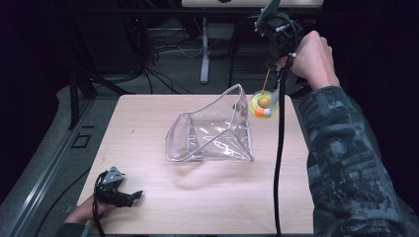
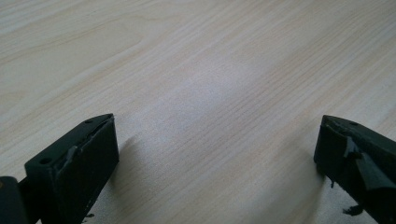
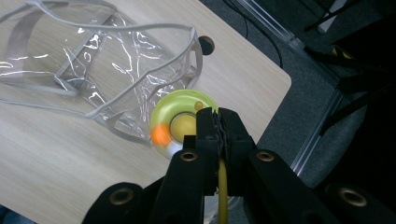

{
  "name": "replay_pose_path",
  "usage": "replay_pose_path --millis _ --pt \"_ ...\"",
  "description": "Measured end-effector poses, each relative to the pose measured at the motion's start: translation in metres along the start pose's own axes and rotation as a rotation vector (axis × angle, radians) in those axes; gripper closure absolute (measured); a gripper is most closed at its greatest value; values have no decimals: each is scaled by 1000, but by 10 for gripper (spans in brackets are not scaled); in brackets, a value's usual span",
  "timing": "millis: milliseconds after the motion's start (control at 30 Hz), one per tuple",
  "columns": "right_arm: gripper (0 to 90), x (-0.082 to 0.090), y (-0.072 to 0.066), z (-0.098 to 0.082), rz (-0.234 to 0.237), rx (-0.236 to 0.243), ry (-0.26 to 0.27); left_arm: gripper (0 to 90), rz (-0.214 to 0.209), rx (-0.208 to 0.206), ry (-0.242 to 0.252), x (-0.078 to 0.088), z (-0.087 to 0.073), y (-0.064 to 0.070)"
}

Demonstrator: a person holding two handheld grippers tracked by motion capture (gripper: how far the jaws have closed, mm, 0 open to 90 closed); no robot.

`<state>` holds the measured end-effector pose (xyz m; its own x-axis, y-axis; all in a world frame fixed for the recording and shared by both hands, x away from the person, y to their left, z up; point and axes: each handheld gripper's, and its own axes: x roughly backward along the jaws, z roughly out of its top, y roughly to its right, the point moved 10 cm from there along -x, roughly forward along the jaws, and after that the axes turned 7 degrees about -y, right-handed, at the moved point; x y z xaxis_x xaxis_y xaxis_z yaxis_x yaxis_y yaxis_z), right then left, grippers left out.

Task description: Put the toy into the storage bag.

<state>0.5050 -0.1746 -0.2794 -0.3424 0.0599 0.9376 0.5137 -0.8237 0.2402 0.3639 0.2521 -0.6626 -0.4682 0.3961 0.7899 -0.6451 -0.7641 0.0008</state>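
High view: a yellow toy (image 1: 263, 104) is dangled by its string from the clamped right gripper (image 1: 274, 29) above the table's (image 1: 148, 197) far right corner, beside the clear bag (image 1: 212, 131); the left gripper's (image 1: 129, 196) jaws are spread apart

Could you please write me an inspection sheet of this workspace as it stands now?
Surface: light wooden table, bare apart from the job's things.
Job's things: clear plastic bag lying mid-table with its mouth open; yellow round toy hanging on a thin yellow strap beside the bag.
Clutter: nothing seen.
Grippers: right gripper raised, shut on the strap; left gripper low over the table, jaws wide apart, holding nothing.
Cables: black cable trailing from the right gripper across the table.
Surroundings: dark floor, stand legs and loose wires beyond the table.
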Motion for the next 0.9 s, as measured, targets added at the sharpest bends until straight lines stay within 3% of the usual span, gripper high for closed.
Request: replay_pose_path --millis 467,900 --pt "876 28 -19 27 -10 41 67 1 -2 2 0 0 0 0" --pt "876 35 -45 49 15 87 95 1 -2 -4 0 0 0 0"
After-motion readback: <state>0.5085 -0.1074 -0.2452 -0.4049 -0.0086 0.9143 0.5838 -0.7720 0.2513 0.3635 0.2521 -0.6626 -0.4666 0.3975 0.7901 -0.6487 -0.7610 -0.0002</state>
